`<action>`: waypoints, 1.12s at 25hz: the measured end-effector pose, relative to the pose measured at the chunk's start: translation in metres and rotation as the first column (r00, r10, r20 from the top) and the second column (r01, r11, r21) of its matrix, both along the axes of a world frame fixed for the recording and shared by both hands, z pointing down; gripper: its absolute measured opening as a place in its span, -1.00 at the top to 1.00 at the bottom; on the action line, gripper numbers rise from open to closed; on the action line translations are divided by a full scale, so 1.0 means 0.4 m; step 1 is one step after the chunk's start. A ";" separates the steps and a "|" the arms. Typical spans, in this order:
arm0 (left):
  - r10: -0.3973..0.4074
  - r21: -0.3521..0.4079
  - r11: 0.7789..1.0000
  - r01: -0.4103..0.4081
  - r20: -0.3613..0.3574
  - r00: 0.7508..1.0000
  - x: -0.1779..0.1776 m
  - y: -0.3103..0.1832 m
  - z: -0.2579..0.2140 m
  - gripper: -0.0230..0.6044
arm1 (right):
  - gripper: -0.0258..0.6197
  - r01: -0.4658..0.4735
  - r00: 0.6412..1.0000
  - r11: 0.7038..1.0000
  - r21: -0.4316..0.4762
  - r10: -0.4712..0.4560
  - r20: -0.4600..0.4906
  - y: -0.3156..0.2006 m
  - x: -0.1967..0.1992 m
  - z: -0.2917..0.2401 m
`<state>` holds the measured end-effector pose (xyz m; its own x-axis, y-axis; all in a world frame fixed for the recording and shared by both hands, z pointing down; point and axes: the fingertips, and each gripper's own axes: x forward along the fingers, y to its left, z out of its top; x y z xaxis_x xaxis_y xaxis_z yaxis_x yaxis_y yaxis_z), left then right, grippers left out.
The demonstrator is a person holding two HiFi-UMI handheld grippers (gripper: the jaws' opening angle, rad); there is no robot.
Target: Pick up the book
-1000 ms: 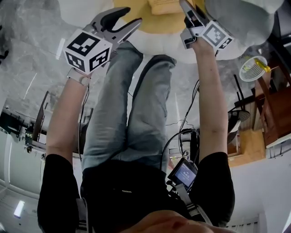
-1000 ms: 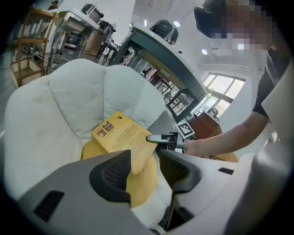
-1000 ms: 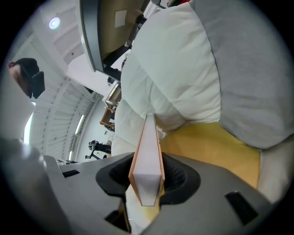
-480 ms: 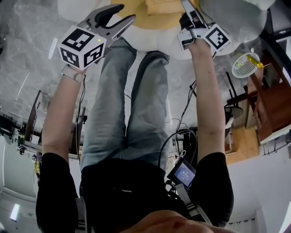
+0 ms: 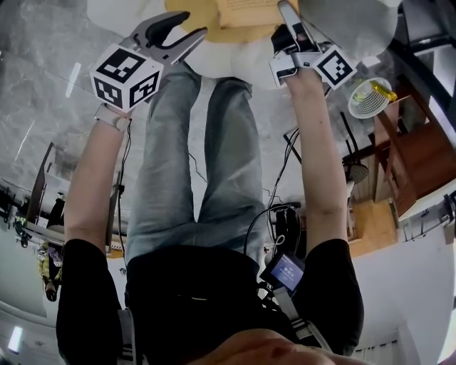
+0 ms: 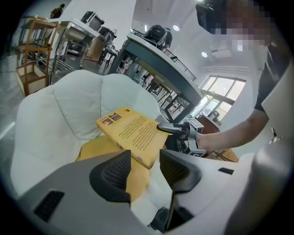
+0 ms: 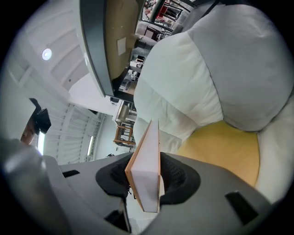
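Note:
The book (image 6: 135, 133) has a yellow cover with print and hangs tilted above the yellow seat cushion (image 6: 98, 149) of a white armchair (image 6: 59, 114). My right gripper (image 7: 147, 181) is shut on the book (image 7: 147, 174), whose white page edge stands upright between the pads. Seen from the head, the book (image 5: 246, 11) lies at the top edge beside the right gripper (image 5: 286, 13). My left gripper (image 6: 144, 170) is open and empty, just short of the book's near corner, and appears in the head view as the left gripper (image 5: 184, 25).
A grey pillow (image 7: 248, 69) leans in the armchair above the yellow seat cushion (image 7: 225, 147). On the floor to the right sit a white basket (image 5: 369, 98) and wooden furniture (image 5: 420, 157). Cables run down the person's legs.
Both grippers have risen towards the top of the head view. The right one carries the book up off the cushion, and the left stays open.

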<state>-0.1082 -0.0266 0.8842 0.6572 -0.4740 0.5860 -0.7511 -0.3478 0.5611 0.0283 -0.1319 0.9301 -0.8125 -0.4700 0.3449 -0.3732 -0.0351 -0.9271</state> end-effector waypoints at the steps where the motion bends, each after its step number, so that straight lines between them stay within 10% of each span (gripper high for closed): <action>1: -0.005 0.003 1.000 0.005 -0.003 1.000 0.012 -0.004 -0.009 0.33 | 0.40 -0.001 1.000 1.000 -0.001 0.001 0.009 -0.004 0.009 -0.017; 28: -0.040 0.148 0.988 0.043 -0.018 0.999 0.135 0.003 -0.401 0.34 | 0.40 0.011 0.978 0.997 0.081 -0.027 0.206 0.014 0.112 -0.648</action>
